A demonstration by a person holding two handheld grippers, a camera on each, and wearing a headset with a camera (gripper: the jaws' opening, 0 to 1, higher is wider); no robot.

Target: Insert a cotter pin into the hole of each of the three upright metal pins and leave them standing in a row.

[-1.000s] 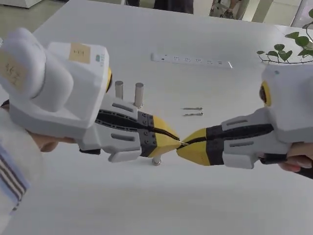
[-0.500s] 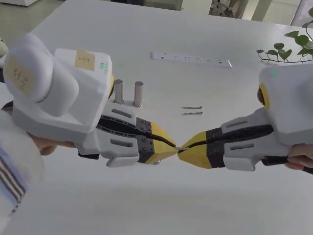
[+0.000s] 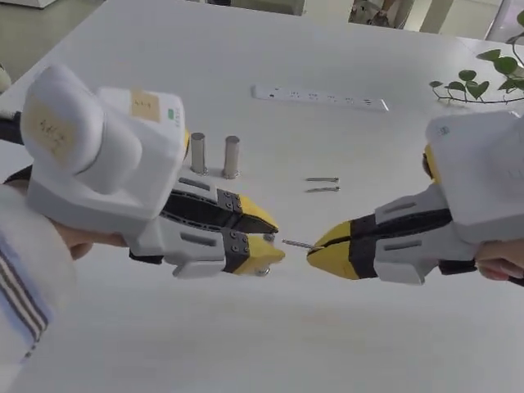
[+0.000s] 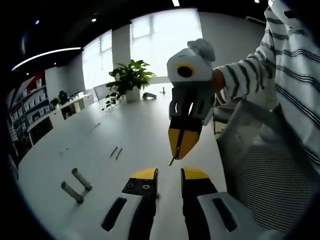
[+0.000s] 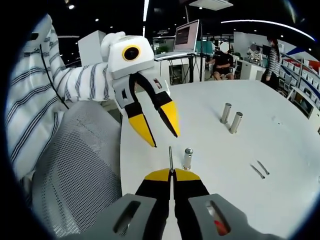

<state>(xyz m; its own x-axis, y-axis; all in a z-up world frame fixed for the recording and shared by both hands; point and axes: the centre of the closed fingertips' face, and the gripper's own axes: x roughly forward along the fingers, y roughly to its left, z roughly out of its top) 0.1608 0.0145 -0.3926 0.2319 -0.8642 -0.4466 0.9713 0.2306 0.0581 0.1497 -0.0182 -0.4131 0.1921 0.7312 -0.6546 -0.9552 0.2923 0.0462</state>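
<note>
White table lies under us. Our left gripper, jaws spread, hides most of the near metal pin from above. Our right gripper pinches a cotter pin near it. Behind we see two far metal pins, two loose cotter pins and a power strip.

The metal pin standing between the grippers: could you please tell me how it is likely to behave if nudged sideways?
The metal pin is tall and slim on a narrow base, so it would probably tip easily. Being round, it would then likely roll on the smooth table. It looks like solid metal, so it is probably heavy for its size.
</note>
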